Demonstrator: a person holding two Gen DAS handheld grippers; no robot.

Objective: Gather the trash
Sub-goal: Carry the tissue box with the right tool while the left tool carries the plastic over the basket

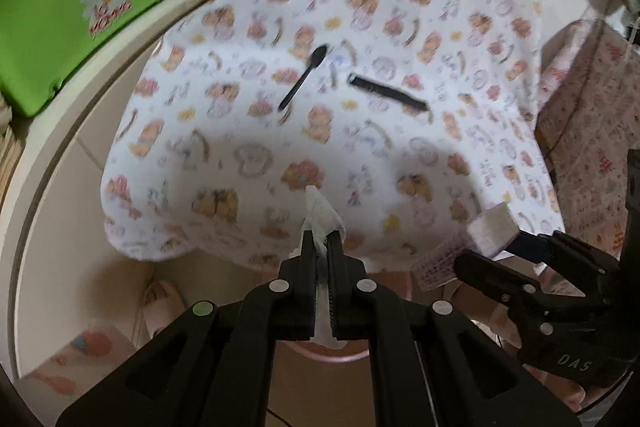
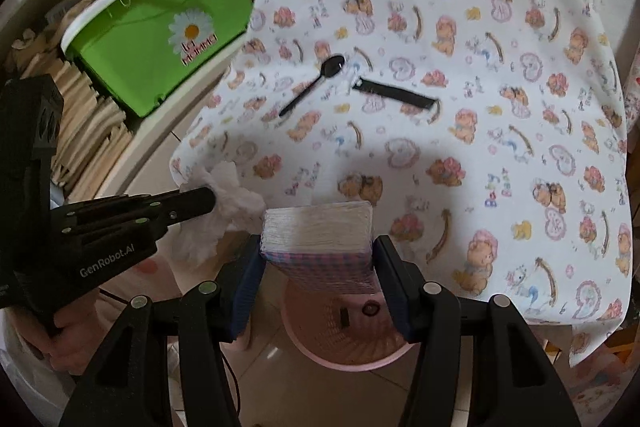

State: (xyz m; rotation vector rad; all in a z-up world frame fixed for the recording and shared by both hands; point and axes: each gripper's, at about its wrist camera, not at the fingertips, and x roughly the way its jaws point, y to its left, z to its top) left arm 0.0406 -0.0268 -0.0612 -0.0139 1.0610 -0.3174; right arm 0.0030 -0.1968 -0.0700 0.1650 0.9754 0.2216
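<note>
A bench (image 2: 520, 107) draped in a white cloth printed with cartoon bears fills both views. Beside it, on a shelf, sits a green bin (image 2: 160, 39) with a daisy sticker; its contents cannot be seen. Below the bench edge stands a pink basket (image 2: 344, 343) on the tiled floor, with a few small items inside. The right hand-held gripper (image 2: 318, 259) clamps a wrapped tissue pack (image 2: 320, 231) above the basket. The left hand-held gripper (image 1: 318, 247) is pinched tight on a crumpled white tissue (image 1: 320, 211). A black spoon (image 2: 316, 83) and a black strip (image 2: 394, 93) lie near each other on the cloth.
</note>
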